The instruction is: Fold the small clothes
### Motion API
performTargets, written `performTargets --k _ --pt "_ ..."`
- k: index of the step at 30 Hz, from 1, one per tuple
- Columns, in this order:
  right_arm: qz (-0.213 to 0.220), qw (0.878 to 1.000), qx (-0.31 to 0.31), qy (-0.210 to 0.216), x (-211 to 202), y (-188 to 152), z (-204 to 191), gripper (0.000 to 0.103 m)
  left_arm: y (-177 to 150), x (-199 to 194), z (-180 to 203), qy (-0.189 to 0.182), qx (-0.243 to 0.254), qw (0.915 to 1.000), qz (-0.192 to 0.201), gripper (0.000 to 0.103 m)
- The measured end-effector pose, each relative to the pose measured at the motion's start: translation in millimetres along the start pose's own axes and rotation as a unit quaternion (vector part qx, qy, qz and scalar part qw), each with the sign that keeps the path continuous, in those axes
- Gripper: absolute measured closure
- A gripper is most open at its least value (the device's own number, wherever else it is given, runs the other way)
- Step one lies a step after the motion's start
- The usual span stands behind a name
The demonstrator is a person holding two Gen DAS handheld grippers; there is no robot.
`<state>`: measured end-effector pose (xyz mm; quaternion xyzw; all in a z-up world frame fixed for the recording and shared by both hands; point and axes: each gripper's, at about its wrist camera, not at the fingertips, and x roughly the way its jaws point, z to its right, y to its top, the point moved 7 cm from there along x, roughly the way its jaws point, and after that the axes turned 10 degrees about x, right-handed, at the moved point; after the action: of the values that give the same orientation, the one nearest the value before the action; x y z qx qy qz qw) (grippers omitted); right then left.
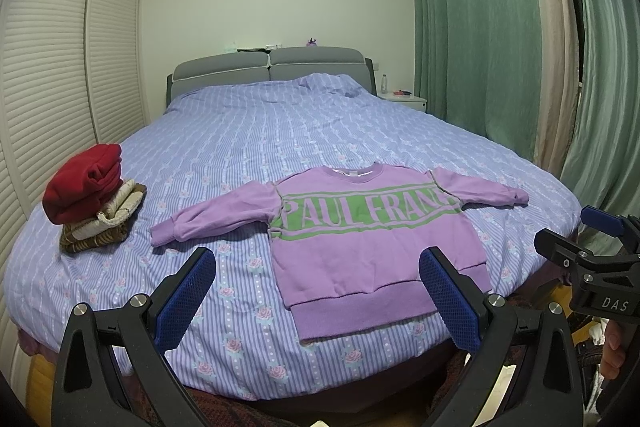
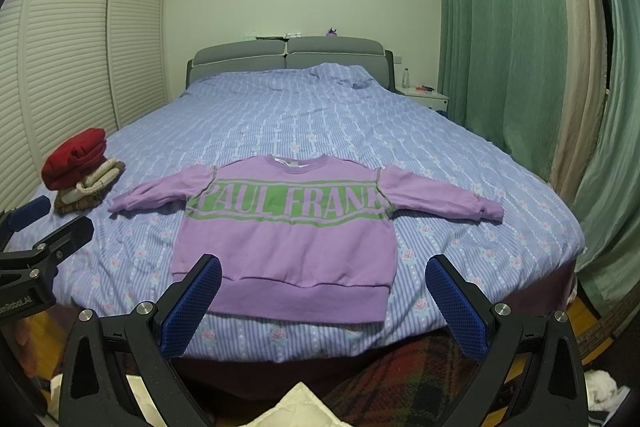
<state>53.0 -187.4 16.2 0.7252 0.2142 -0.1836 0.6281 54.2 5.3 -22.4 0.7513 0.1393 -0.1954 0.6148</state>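
A small purple sweatshirt [image 1: 360,239] with green lettering lies flat, front up, sleeves spread, near the foot of the bed; it also shows in the right wrist view [image 2: 288,239]. My left gripper [image 1: 318,259] is open and empty, held off the bed's foot edge, its blue pads [image 1: 188,297] framing the hem's left part. My right gripper [image 2: 324,267] is open and empty, hovering before the hem. Each gripper shows at the other view's edge: the right one in the left wrist view [image 1: 592,247], the left one in the right wrist view [image 2: 36,235].
A stack of folded clothes [image 1: 92,195] topped by a red garment sits on the bed's left side, also in the right wrist view [image 2: 80,167]. Louvred wardrobe doors [image 1: 60,67] stand left, green curtains [image 1: 500,27] right, a nightstand [image 1: 404,101] by the headboard. A plaid rug [image 2: 400,371] lies below.
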Motion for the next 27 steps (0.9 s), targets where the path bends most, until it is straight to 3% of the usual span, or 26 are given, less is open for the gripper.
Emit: performTargets --k 20,27 --pt "-0.006 1.0 -0.004 -0.002 7 -1 -4 0.0 -12 7 -11 0.006 -0.02 0.9998 -0.009 0.0" --pt "-0.008 0.999 -0.026 0.024 35 11 -37 0.0 -20 20 -55 0.061 -0.044 0.9969 -0.024 0.0"
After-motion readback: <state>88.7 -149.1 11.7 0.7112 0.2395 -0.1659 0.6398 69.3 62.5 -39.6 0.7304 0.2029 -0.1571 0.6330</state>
